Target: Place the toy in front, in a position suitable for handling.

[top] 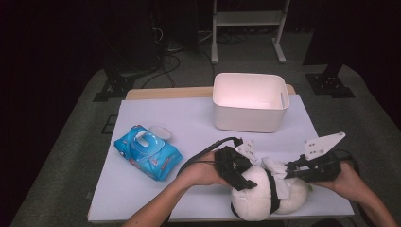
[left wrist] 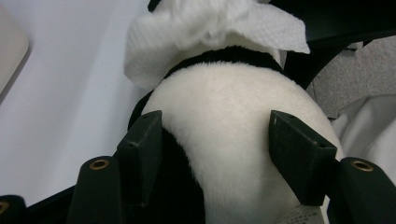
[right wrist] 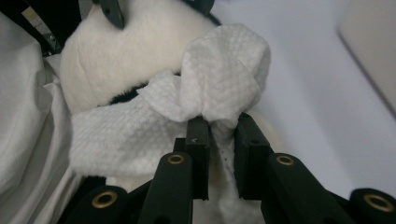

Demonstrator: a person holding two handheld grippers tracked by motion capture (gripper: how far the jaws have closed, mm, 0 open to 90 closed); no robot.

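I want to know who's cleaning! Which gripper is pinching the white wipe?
The right gripper pinches the white wipe between its narrow jaws. The left gripper instead straddles the plush toy.

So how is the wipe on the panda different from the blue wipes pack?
The wipe is white, thin and crumpled; the blue wipes pack is thick, shiny and printed. The wipe lies on the plush panda, pinched by the right gripper; the pack lies alone on the table, lid flipped open.

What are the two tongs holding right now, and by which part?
The left tongs clamp the plush panda around its white body. The right tongs pinch the white wet wipe at its bunched middle.
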